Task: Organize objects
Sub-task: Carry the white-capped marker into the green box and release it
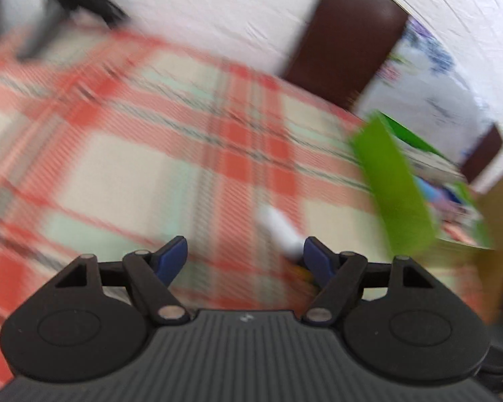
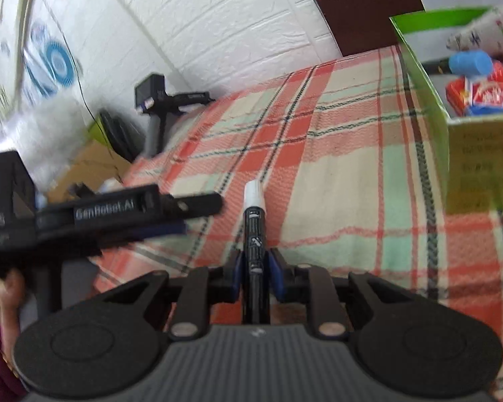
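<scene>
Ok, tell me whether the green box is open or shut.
Open: the green box has no lid over it, and its contents show inside in the right wrist view.

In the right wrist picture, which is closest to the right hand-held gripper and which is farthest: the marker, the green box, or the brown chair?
1. Marker: clamped between the fingers of the right hand-held gripper.
2. Green box: ahead on the right, on the plaid tablecloth.
3. Brown chair: farthest, beyond the table's far edge, by the white wall.

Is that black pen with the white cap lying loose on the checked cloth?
No, the right hand-held gripper is clamped on the black pen with the white cap, lifting it above the checked cloth.
</scene>
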`<state>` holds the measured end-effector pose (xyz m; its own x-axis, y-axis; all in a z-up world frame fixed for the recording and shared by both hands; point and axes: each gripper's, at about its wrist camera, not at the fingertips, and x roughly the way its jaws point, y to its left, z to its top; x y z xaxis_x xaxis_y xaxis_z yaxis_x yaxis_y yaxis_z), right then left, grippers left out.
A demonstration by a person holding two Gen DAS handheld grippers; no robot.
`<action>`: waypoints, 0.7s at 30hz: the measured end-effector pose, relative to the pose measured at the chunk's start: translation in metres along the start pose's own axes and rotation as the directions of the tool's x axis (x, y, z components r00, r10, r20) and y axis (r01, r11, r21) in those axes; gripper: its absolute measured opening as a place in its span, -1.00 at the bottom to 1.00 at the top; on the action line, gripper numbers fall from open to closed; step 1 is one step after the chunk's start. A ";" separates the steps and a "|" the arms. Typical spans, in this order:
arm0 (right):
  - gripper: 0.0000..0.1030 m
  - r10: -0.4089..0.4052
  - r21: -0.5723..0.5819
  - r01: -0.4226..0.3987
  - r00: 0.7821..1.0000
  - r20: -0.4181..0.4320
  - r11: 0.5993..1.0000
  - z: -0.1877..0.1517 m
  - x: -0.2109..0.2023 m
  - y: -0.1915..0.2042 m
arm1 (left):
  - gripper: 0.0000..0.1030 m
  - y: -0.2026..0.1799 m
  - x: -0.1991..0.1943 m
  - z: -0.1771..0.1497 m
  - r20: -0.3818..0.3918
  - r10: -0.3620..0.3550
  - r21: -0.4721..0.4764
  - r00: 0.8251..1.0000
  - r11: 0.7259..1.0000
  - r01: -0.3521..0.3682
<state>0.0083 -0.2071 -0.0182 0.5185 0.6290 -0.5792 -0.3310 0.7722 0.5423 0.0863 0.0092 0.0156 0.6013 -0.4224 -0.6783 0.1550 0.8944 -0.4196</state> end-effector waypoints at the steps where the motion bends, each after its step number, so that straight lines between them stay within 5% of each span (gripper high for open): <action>1: -0.65 0.014 -0.003 -0.014 1.000 0.010 1.000 0.000 -0.003 0.001 | 0.50 -0.003 0.003 -0.001 -0.033 -0.058 -0.034 0.998 0.998 0.056; 3: -0.65 0.060 -0.029 -0.059 0.997 0.040 0.998 0.000 -0.012 0.007 | 0.40 -0.009 0.008 0.000 -0.071 -0.138 -0.092 0.988 0.987 0.131; 6: -0.65 0.055 -0.103 -0.045 0.994 0.095 0.994 0.002 -0.026 0.019 | -0.31 -0.033 0.015 0.003 -0.090 -0.166 -0.060 0.982 0.985 0.161; 7: -0.65 0.039 -0.130 -0.023 0.992 0.120 0.991 0.002 -0.030 0.022 | -0.35 -0.043 0.016 0.005 -0.091 -0.171 -0.032 0.981 0.985 0.168; 11: -0.65 -0.025 -0.189 0.070 0.972 0.235 0.980 0.009 -0.052 0.021 | -0.35 -0.090 0.020 0.021 -0.081 -0.200 0.084 0.976 0.975 0.207; 19: -0.65 -0.177 -0.130 0.252 0.891 0.418 0.959 0.043 -0.091 -0.023 | -0.34 -0.193 0.058 0.050 -0.099 -0.238 0.314 0.966 0.914 0.258; 21: -0.63 -0.228 -0.099 0.298 0.871 0.436 0.950 0.050 -0.095 -0.039 | -0.13 -0.209 0.072 0.052 -0.099 -0.213 0.343 0.972 0.910 0.235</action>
<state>0.0116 -0.3018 0.0461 0.8706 0.3328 -0.3622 -0.2378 0.9294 0.2823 0.1385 -0.2006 0.0858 0.4734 -0.6161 -0.6296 0.5510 0.7648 -0.3340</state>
